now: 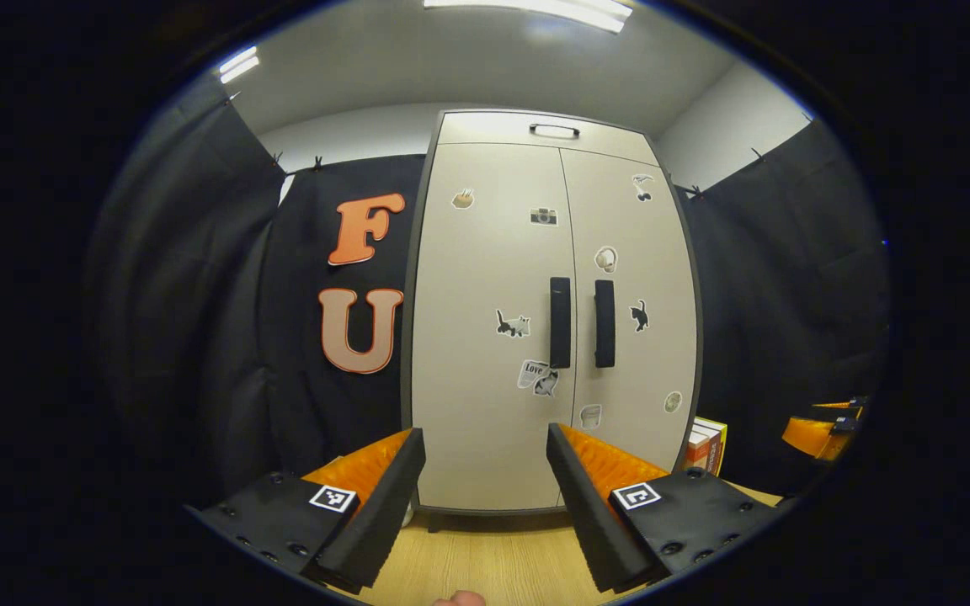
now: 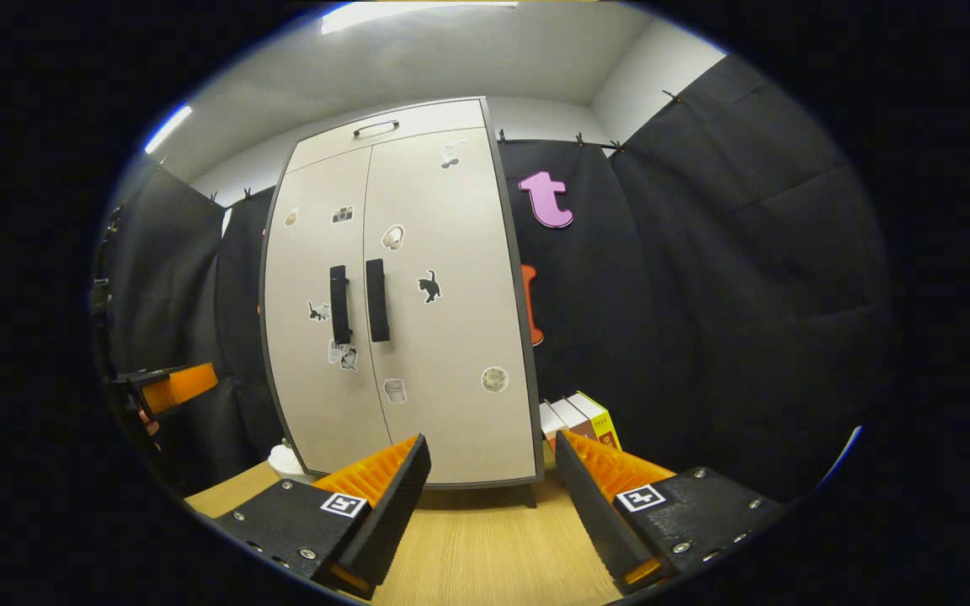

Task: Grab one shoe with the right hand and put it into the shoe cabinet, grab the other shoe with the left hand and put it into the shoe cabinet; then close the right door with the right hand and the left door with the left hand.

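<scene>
Shoe cabinet [image 1: 552, 320] stands on wood floor [image 2: 485, 547], both doors flush shut; interior hidden. Books [image 2: 578, 417] beside its right foot, partly cut off. Left hand-held gripper [image 1: 485, 497] and right hand-held gripper [image 2: 489, 497]: spread wide, empty.

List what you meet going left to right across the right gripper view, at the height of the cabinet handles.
Other gripper → left door → left handle → right handle → cat sticker → black cloth wall.
</scene>
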